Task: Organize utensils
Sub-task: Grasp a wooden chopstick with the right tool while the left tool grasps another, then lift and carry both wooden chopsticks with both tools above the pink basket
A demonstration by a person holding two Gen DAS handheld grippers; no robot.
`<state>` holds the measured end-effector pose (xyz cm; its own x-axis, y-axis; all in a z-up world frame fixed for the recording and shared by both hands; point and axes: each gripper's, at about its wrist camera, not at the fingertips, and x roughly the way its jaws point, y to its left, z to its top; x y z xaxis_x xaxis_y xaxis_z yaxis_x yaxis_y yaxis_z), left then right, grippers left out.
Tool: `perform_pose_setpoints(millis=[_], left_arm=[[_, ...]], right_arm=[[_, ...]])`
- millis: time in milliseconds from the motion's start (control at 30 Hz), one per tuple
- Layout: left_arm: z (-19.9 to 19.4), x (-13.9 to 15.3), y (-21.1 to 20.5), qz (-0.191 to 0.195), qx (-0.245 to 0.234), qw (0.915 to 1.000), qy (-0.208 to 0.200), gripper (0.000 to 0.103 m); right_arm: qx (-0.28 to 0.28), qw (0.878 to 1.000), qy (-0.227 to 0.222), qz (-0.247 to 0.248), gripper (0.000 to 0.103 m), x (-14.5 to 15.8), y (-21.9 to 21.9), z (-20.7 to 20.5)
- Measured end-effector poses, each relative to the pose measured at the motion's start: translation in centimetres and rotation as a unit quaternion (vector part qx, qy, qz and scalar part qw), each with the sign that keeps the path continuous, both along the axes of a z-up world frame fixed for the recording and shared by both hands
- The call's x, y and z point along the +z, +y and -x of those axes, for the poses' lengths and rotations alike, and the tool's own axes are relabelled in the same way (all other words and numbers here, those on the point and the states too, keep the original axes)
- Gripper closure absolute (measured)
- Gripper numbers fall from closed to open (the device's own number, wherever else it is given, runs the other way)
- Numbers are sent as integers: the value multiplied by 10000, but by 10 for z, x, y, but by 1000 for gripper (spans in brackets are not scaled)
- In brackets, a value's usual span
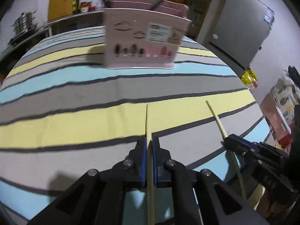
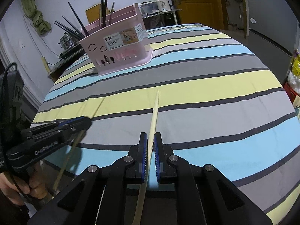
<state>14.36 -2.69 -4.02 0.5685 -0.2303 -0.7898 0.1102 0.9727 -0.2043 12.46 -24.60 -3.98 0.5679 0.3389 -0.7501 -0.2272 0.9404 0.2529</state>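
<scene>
Left gripper (image 1: 149, 142) clamps one pale chopstick (image 1: 149, 131); right gripper (image 2: 151, 140) clamps another chopstick (image 2: 154, 112). Both point toward pink basket (image 2: 120, 54) on striped tablecloth (image 2: 206, 93).

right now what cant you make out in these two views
- Basket, left wrist view: motion blur makes its label unreadable.
- Basket interior, both views: hidden by its own walls; only the dark utensils' tops show.
- Left chopstick, left wrist view: rear end cut off by the bottom edge.
- Right chopstick, right wrist view: rear end cut off likewise.
- Left chopstick, right wrist view: blurred, partly behind the left gripper.
</scene>
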Motion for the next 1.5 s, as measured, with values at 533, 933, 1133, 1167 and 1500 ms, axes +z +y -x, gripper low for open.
perform_pose_setpoints(millis=[533,933,1133,1167,1500], left_arm=[[-28,2,13,-6,-119,9996,244,85],[-44,2,-5,-638,-404,9966,330,86],[-46,4,-4,-550,-322,9974,344,97],[-46,5,-2,-517,-321,9975,353,97],[-44,43,8,-403,-334,9986,-41,97]], right_arm=[[200,9990,64,383,92,7,15,-40],[351,9961,315,743,93,2,32,-72],[395,9962,354,698,97,6,33,-75],[398,9966,331,647,97,8,32,-75],[427,9985,-162,305,97,55,27,-72]])
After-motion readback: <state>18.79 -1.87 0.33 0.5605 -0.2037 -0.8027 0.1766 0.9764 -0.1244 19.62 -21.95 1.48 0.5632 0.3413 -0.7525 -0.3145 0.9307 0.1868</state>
